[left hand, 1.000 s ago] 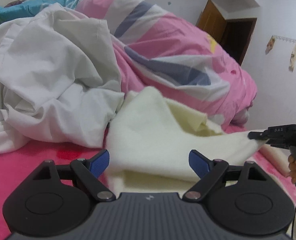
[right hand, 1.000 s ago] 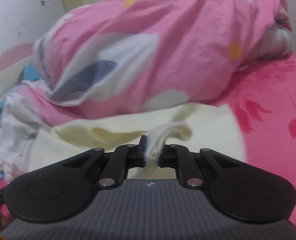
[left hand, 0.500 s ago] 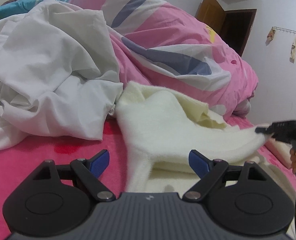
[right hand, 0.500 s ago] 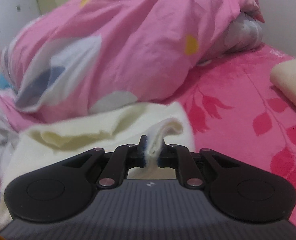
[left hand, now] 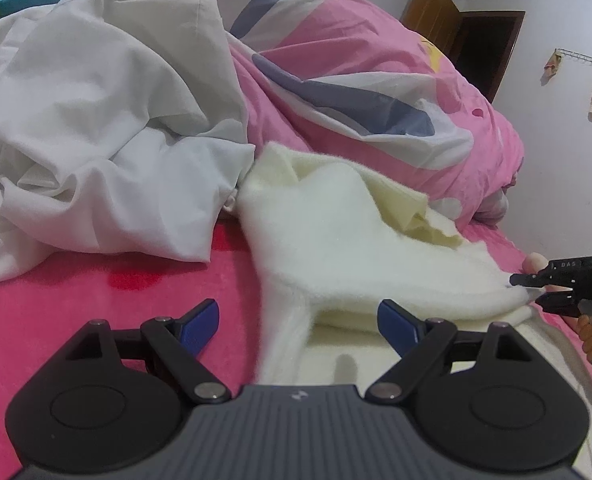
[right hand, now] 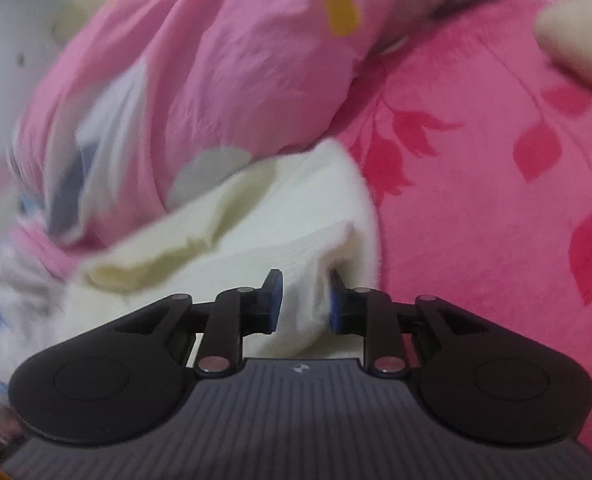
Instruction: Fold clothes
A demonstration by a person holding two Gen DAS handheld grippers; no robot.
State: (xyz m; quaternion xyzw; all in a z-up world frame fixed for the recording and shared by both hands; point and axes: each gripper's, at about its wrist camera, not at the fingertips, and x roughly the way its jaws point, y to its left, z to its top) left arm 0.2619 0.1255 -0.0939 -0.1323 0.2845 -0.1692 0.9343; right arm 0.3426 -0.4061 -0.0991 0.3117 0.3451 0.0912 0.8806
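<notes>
The cream fleece garment (left hand: 335,248) lies crumpled on the pink bedspread (left hand: 96,292), filling the middle and lower right of my left wrist view. Its outside is fuzzy and off-white, and a smoother, yellower inner layer shows where it folds open near the top. A narrow strip of it trails down toward the bottom centre of that frame.

My left gripper (left hand: 297,318) hovers with its blue pads set wide apart; the trailing strip lies between them, but neither pad touches it. From this side I see the right gripper (left hand: 529,290) at the right edge, its tips at the garment's far corner, with a few fingers of the hand (left hand: 591,328) on its handle.

The right wrist view gives me what that one cannot: the right gripper (right hand: 303,304) has a bunched fold of the cream garment (right hand: 296,240) between its pads. Its jaws have just been opening, and I see a slim gap between the cloth and the right pad, so the clamp looks let go.

Only the left view shows the heap of white laundry (left hand: 96,120) at upper left and the doorway (left hand: 483,48) at upper right. The pink duvet (right hand: 216,60) shows in both. The right view is smeared with motion blur. A pale shape (right hand: 575,48) at its upper right edge is cut off and I cannot identify it.
</notes>
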